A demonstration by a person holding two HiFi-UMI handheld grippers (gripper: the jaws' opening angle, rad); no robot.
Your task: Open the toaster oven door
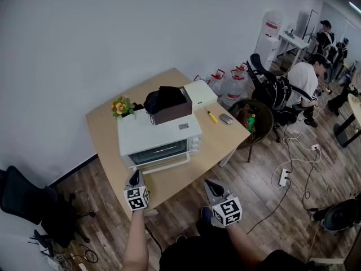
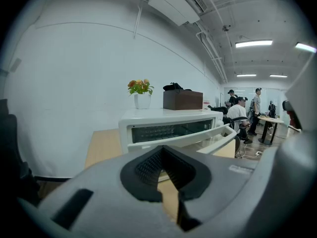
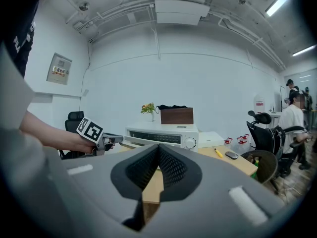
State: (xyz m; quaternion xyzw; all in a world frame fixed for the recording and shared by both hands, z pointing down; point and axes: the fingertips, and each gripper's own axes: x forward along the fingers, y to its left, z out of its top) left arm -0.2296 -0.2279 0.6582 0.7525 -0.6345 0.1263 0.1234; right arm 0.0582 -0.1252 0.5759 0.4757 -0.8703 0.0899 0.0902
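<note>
A white toaster oven (image 1: 159,135) stands on the wooden table (image 1: 107,140), and its glass door (image 1: 163,162) hangs partly open, tilted toward me. In the left gripper view the door (image 2: 184,139) and its handle bar (image 2: 224,137) lie just beyond the jaws. My left gripper (image 1: 134,176) is at the door's left front corner, jaws shut on nothing; I cannot tell whether it touches the door. The right gripper view shows the left gripper (image 3: 115,140) beside the oven (image 3: 166,135). My right gripper (image 1: 210,184) hovers off the table's front edge, shut and empty.
A brown box (image 1: 172,110) with a black item and a flower pot (image 1: 123,107) sit on the oven. A white box (image 1: 200,93), a yellow pen (image 1: 211,116) and a mouse (image 1: 226,118) lie on the right. A black chair (image 1: 25,199) stands left, and a seated person (image 1: 302,83) is at the right.
</note>
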